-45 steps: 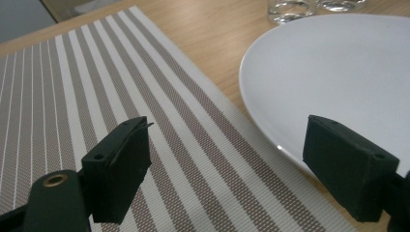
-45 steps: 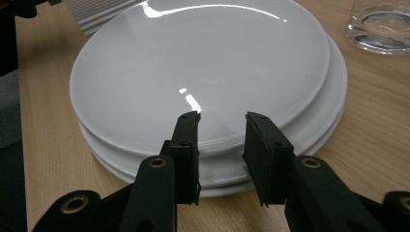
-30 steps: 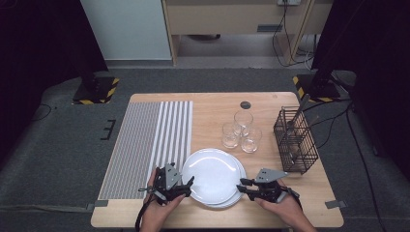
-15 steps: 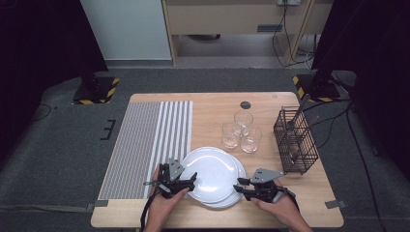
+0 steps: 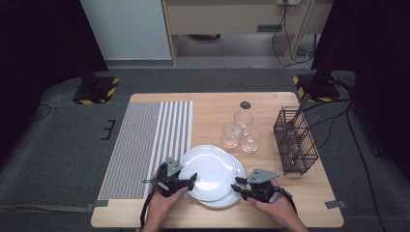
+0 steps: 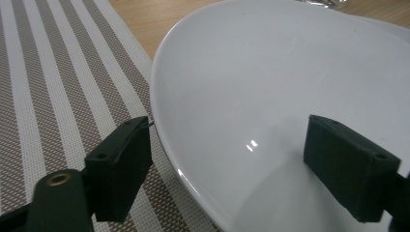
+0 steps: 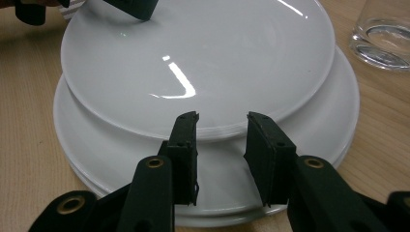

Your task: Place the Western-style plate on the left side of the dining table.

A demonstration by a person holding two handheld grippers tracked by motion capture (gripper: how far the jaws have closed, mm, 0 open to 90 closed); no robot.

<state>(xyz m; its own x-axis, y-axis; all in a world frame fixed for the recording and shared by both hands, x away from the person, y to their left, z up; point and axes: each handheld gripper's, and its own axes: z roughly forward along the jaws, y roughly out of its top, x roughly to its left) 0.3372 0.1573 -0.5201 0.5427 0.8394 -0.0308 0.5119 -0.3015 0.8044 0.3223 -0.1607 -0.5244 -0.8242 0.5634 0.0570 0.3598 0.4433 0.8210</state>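
The round white ceramic top plate [image 5: 209, 170] sits on a stack of larger white plates [image 5: 227, 198] at lower centre of the high view, on the light wooden table [image 5: 270, 104]. The top plate lies shifted toward the left of the stack, overhanging its left edge next to the grey-and-white striped placemat [image 5: 150, 140].

Left claw [image 5: 192, 180]: it stands open at the left rim of the top plate. In the left gripper view, one pad [image 6: 121, 164] is over the placemat outside the rim and the other pad is over the plate's face; neither presses on the plate. The jaws have just been closing slightly, with the rim between them.

Right claw [image 7: 220, 145]: partly open, at the near edge of the plates in the right gripper view, jaws either side of the top plate's rim, gripping nothing.

Compared with one second ago, the left claw has advanced over the plate rim; the right claw has stayed put.

Upper right of the plates stand three clear drinking glasses [image 5: 240, 130] and a black wire basket [image 5: 295, 142].
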